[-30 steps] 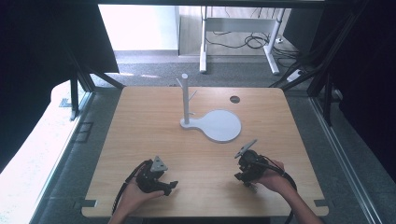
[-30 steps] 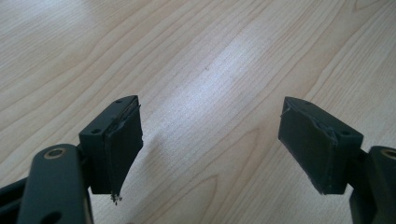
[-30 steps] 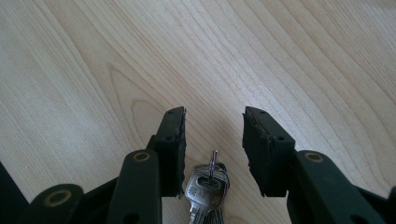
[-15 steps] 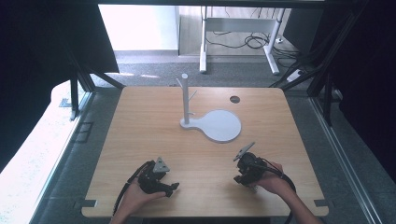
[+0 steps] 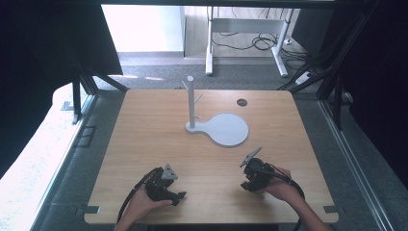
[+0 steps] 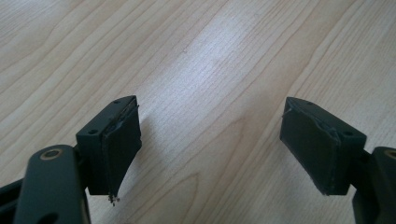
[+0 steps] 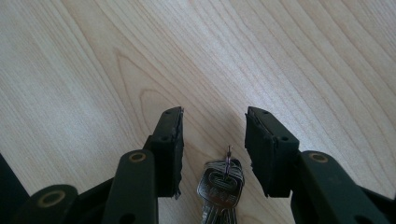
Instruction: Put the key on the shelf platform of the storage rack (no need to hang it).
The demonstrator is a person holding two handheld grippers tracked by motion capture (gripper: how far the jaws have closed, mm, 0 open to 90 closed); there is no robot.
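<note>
Keys on a small metal ring, a silvery bunch (image 7: 219,186), lie flat on the pale wooden table (image 5: 144,144) between the fingers (image 7: 170,140) of the right gripper (image 7: 214,122), set back from the tips toward its body, long axis running along the fingers. Those fingers stand apart, having just been opening, and press on nothing. Left gripper (image 6: 210,140) hovers open over bare wood, farther from the keys.

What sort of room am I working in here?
Likely a lab or office test bay: a light wooden table inside a black metal frame, a white desk's legs with loose cables on the floor behind.
</note>
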